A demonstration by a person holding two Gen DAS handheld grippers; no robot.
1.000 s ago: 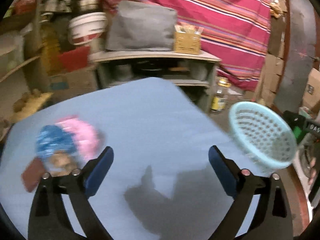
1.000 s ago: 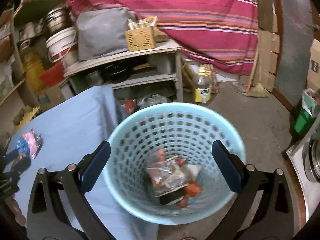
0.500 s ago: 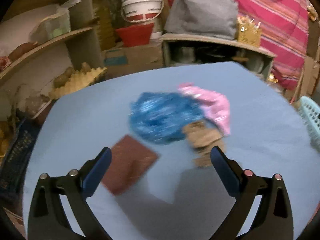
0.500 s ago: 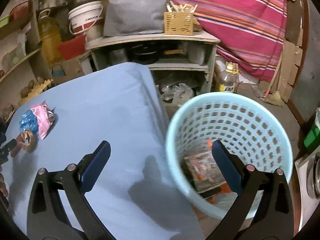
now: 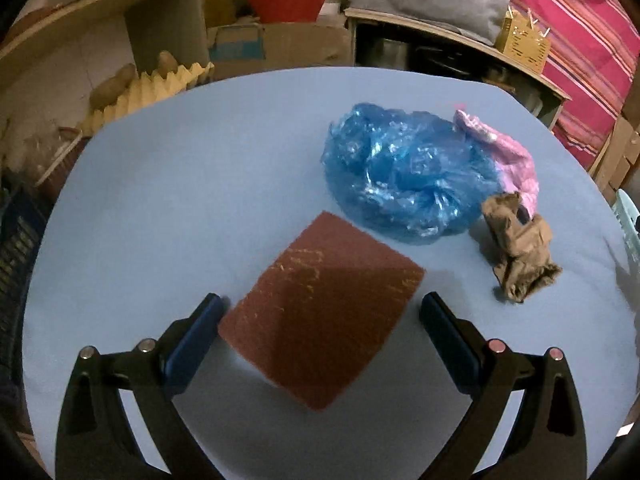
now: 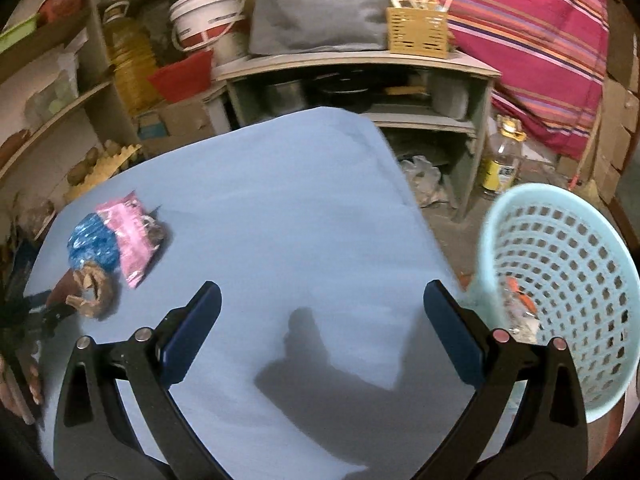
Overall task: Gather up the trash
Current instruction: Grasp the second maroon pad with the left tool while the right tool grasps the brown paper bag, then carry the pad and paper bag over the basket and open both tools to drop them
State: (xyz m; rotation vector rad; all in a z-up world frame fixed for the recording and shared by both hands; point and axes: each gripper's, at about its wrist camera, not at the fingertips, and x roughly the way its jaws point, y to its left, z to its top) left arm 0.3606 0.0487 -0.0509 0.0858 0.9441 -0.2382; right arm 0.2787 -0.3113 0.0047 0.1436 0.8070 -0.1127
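Lying between the spread jaws of the left claw (image 5: 322, 308), a brown sheet (image 5: 320, 312) rests flat on the table

1. No legible text in either view.
2. Clear plastic bottle w/ yellow label (image 6: 498, 160) on the floor: print too small to read.
3. Cardboard box w/ blue panel (image 5: 236, 44): markings blurred.

Both views are dim and warm-tinted, with dark vignetted corners and strong fisheye bending at the edges. Left wrist view: sharp at center; a shadow covers the lower right of the brown sheet (image 5: 320, 312), and the blue bag (image 5: 400, 176) shows small glints. Right wrist view: basket (image 6: 560, 280) motion-blurred at right; a soft shadow lies on the table (image 6: 280, 200) at lower center.
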